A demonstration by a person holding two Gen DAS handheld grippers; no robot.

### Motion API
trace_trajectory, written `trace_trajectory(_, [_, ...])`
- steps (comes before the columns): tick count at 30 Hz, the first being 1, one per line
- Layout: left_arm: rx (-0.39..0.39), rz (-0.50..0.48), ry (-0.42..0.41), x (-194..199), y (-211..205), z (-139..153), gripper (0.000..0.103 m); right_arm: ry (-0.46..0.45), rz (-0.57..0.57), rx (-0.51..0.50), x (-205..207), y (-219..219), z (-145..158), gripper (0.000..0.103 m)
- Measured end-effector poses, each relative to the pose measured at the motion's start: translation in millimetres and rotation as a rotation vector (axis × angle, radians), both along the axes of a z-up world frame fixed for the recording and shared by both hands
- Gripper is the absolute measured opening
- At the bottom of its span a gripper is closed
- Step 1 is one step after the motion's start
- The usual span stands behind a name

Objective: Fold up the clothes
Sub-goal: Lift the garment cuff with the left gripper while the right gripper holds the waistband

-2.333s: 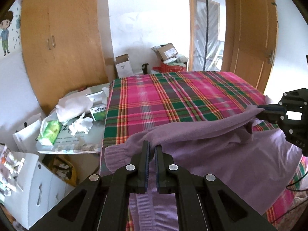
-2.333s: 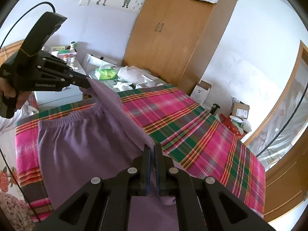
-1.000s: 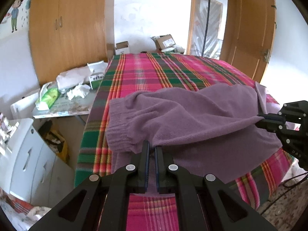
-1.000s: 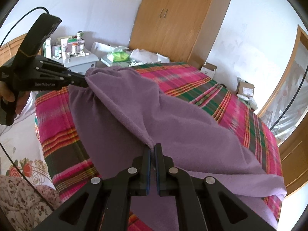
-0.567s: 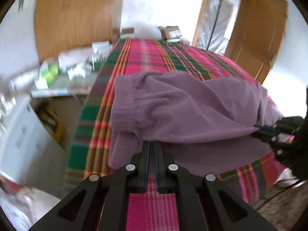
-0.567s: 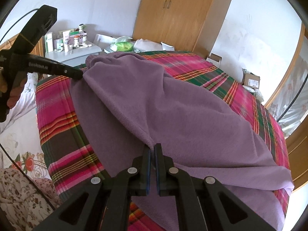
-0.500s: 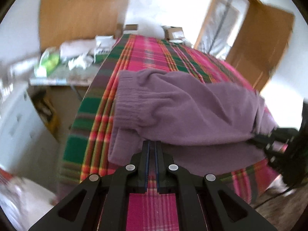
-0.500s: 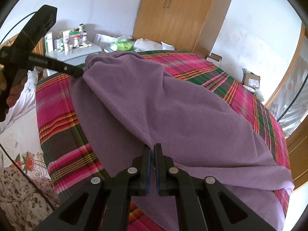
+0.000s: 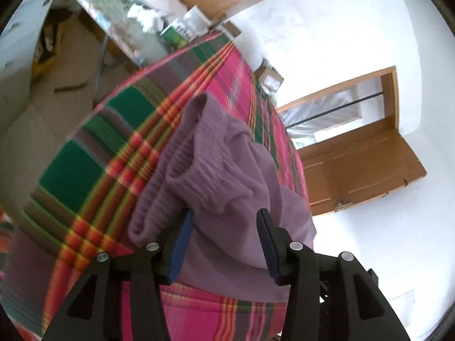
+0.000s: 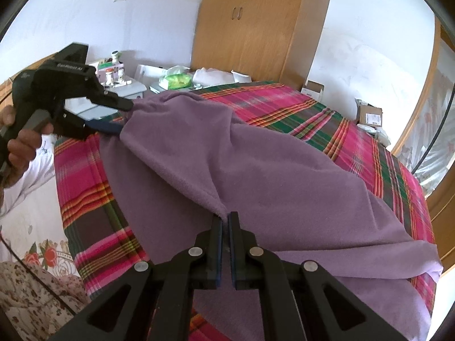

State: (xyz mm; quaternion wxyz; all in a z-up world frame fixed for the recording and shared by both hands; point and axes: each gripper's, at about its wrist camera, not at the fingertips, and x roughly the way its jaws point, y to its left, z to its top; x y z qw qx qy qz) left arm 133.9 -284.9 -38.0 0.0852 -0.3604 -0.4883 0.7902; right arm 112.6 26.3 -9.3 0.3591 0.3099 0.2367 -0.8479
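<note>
A purple fleece garment (image 10: 256,176) lies folded over itself on the plaid bed cover (image 10: 284,99). Its ribbed waistband (image 9: 182,170) shows in the left wrist view, bunched at the bed's near edge. My left gripper (image 9: 224,221) is open, jaws spread around the waistband end; it also shows in the right wrist view (image 10: 122,116), tips touching the cloth. My right gripper (image 10: 226,218) is shut on a pinched fold of the purple garment at the near edge.
A wooden wardrobe (image 10: 256,22) stands beyond the bed. A cluttered side table with a green packet (image 10: 176,79) and a white nightstand (image 10: 125,85) stand at the bed's left. Cardboard boxes (image 10: 369,113) and a wooden door (image 9: 364,167) lie at the far side.
My left gripper opened and let go of the waistband, and it rolled sideways. The top layer now lies on the bed. My right gripper stays shut on the fold.
</note>
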Motion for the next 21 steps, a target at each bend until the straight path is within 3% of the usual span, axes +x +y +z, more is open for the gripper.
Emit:
trace_trajectory(4, [0.098,0.015,-0.023,2,9,-10,0.048,0.001,0.001,-0.017,-2,0,3,0.004])
trace_trajectory(11, [0.168,0.040,-0.046,-9,25,-14,0.049,-0.008,0.003,-0.067,-4,8,8,0.004])
trace_trajectory(21, [0.219,0.243,-0.008,1,7,-9,0.048,-0.013,0.005,-0.072,-1,11,9,0.004])
